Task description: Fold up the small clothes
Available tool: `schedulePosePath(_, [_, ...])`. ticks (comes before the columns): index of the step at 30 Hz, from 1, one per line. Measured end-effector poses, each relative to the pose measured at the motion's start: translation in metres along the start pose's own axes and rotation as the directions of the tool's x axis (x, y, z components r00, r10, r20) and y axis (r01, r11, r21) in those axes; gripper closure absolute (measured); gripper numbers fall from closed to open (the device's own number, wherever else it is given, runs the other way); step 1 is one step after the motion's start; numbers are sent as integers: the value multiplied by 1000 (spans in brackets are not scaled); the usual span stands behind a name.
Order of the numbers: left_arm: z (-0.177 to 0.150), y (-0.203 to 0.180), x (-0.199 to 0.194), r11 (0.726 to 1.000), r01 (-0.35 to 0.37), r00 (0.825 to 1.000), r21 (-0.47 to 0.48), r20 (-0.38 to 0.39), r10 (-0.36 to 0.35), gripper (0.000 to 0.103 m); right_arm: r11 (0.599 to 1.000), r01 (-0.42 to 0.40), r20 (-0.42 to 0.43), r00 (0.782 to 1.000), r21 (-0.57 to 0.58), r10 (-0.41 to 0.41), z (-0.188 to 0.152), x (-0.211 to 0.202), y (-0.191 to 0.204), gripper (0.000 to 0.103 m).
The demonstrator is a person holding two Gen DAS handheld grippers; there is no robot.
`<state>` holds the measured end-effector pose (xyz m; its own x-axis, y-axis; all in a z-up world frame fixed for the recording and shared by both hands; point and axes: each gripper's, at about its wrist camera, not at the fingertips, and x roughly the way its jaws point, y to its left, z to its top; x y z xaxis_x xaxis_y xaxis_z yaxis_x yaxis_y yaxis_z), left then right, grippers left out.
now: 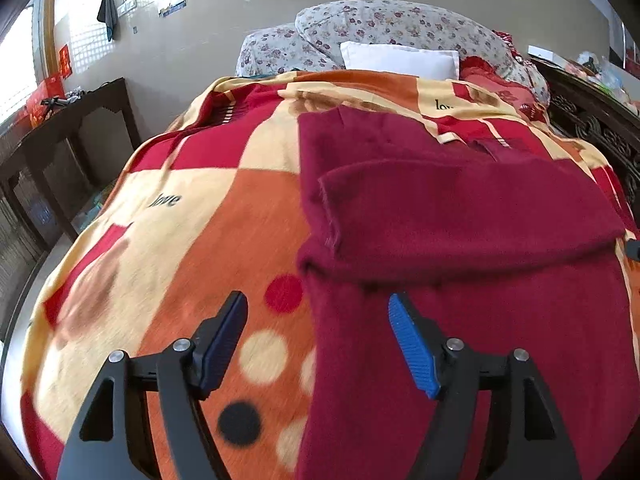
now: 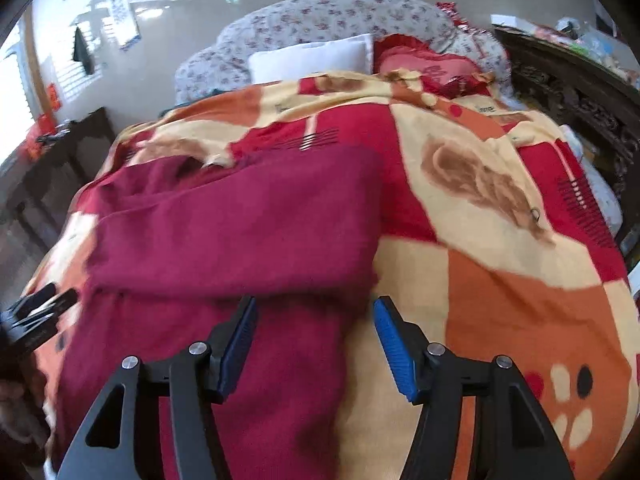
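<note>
Nearest, the left gripper (image 1: 318,336) and right gripper (image 2: 314,340) hover with fingers apart, holding nothing. Just beyond lies the maroon knit garment (image 1: 460,216), one flap already folded across, on the orange-and-red patterned fleece blanket (image 1: 208,216). Further folds seem left; its near hem is cut off, and both views are motion-blurred.

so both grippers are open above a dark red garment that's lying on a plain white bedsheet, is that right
Not quite. Both the left gripper and right gripper are open above the dark red garment, but it lies on a patterned blanket of orange, red and cream, not a plain white sheet. Both wrist views show this.
</note>
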<state>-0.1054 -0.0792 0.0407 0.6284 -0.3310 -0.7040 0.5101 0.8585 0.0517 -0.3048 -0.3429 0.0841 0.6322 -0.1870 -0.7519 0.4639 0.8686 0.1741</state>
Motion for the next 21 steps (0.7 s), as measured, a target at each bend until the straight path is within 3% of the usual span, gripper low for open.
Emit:
schedulePosePath(10, [-53, 21, -54, 1000, -3, 1000, 2, -21, 3, 23, 995, -96, -74, 993, -37, 93, -78, -63, 20, 27])
schedulePosePath(21, [-105, 25, -74, 1000, 22, 994, 9, -104, -21, 20, 996, -87, -135, 987, -11, 85, -137, -68, 19, 26])
